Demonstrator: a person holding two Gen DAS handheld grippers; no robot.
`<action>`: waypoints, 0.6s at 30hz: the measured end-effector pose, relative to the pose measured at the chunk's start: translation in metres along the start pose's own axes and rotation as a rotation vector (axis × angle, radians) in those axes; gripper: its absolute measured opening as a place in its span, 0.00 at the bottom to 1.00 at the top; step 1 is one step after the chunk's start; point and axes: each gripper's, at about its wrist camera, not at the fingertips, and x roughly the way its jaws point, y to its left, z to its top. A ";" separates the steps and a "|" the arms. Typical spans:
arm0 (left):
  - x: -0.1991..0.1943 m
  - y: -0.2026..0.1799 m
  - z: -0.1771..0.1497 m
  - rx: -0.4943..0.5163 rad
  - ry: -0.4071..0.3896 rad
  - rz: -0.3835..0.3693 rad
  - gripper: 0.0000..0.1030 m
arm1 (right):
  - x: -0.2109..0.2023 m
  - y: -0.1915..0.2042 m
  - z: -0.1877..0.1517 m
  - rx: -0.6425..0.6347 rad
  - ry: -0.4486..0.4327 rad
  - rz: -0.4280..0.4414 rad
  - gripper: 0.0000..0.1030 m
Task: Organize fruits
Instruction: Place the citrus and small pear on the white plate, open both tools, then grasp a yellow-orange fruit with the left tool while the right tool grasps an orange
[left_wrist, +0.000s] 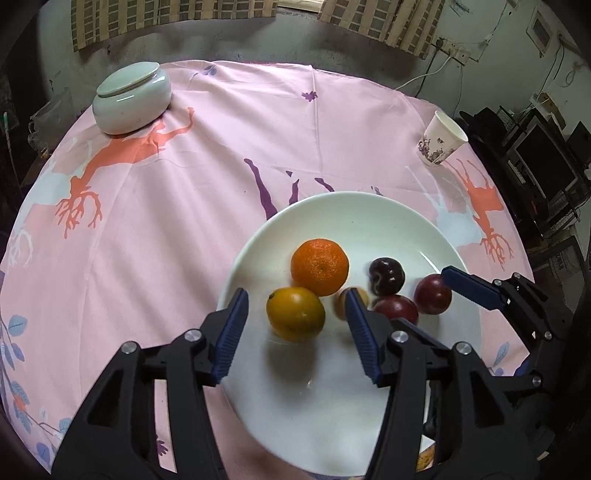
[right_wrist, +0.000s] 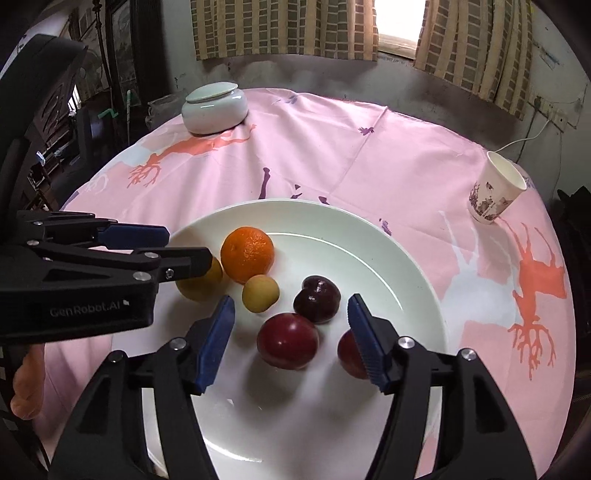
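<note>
- Pink cloth with deer prints covers the round counter (right_wrist: 332, 155); a lidded white jar (right_wrist: 215, 107) stands far left and a paper cup (right_wrist: 496, 194) stands far right, both well apart from the fruit.
- All six fruits that I can see lie in the white plate (right_wrist: 417, 266): an orange (right_wrist: 247, 254), a yellow-orange citrus (left_wrist: 295, 313), a small apricot (right_wrist: 260, 294), a dark plum (right_wrist: 317, 298) and two red plums (right_wrist: 288, 339), (left_wrist: 433, 294).
- No fruit lies on the cloth, so the gathering seems done; I judge that only sorting by kind may remain.
- The left tool (left_wrist: 295, 326) has its fingers apart, one at each side of the yellow-orange citrus, and it grips nothing.
- The right tool (right_wrist: 290, 332) is also spread wide and holds nothing, with one red plum between its fingers and the other partly hidden behind the right finger.
</note>
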 end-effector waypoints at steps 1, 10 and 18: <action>-0.008 -0.001 -0.002 -0.001 -0.007 -0.011 0.66 | -0.011 -0.001 -0.003 0.006 -0.008 -0.002 0.62; -0.112 0.005 -0.101 0.036 -0.188 -0.056 0.95 | -0.119 0.010 -0.096 0.024 -0.024 -0.022 0.81; -0.136 0.016 -0.222 0.016 -0.252 0.075 0.96 | -0.166 0.051 -0.205 0.181 -0.073 -0.053 0.91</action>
